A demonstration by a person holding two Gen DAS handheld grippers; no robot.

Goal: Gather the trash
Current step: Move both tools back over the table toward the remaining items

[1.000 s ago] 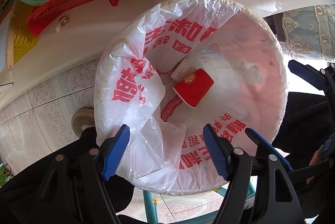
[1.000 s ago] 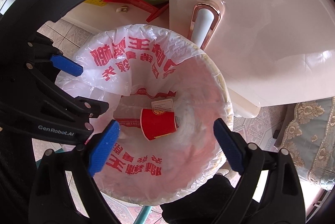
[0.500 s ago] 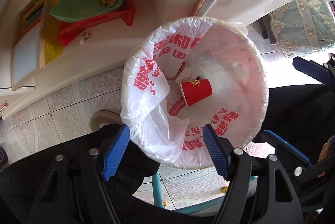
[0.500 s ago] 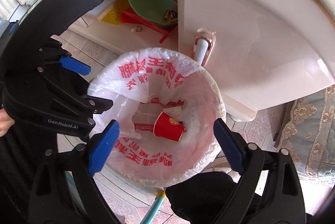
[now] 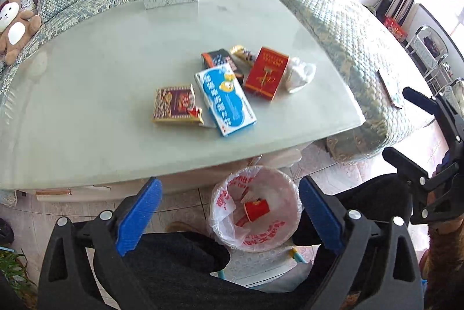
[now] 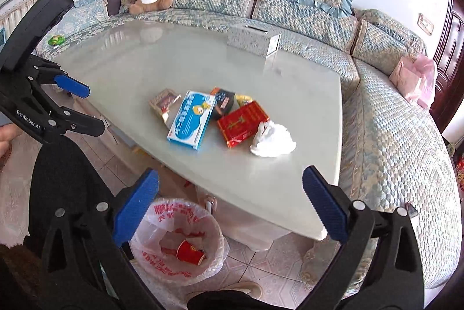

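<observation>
Both grippers hang spread and empty above the floor by the table's near edge: the right gripper [image 6: 230, 200] and the left gripper [image 5: 229, 213]. Below them stands the lined bin [image 6: 214, 234], a red paper cup [image 6: 190, 252] inside. The remaining trash lies ahead and up on the tabletop [image 6: 145, 60]; the crumpled tissue [image 6: 272, 140] looks nearest the right gripper, beside the red box [image 6: 242, 123] and blue-and-white box [image 6: 191, 120], whose long axis runs roughly away from the gripper.

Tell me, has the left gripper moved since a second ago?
Yes. The left gripper has pulled up and back from the trash bin: the bin filled its view before, and now sits small below the table, jaws open and empty.
</observation>
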